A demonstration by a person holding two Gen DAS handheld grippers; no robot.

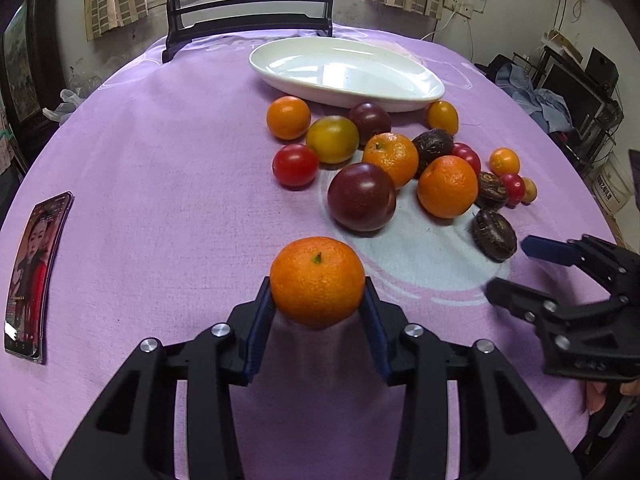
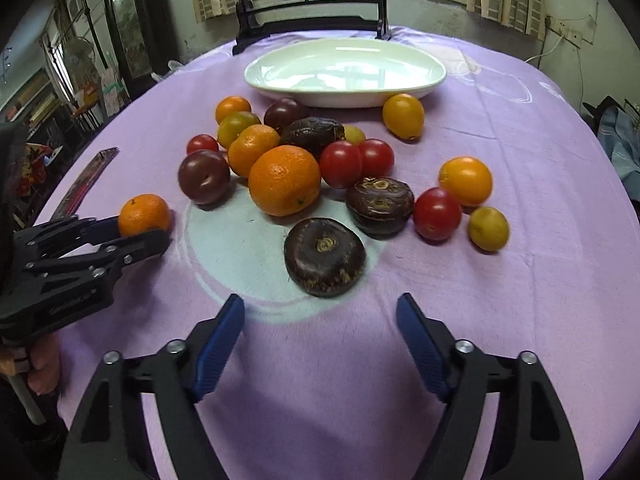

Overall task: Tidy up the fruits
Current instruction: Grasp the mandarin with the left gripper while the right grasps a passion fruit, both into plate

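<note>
My left gripper point(image 1: 318, 300) is shut on a small orange mandarin point(image 1: 317, 281), held just above the purple cloth; the mandarin also shows in the right wrist view point(image 2: 144, 215). My right gripper point(image 2: 320, 312) is open and empty, just short of a dark brown flat fruit point(image 2: 325, 256). It shows in the left wrist view point(image 1: 510, 266) at the right. A pile of several fruits lies mid-table: oranges point(image 2: 285, 180), plums point(image 2: 203, 176), red tomatoes point(image 2: 341, 164), yellow fruits point(image 2: 403, 115). An empty white oval dish point(image 2: 434, 76) stands behind them.
A phone point(image 1: 32, 276) lies on the cloth at the left. A dark wooden stand point(image 1: 248, 12) with a round panel stands at the table's far edge. Furniture and clutter surround the round table point(image 1: 160, 140).
</note>
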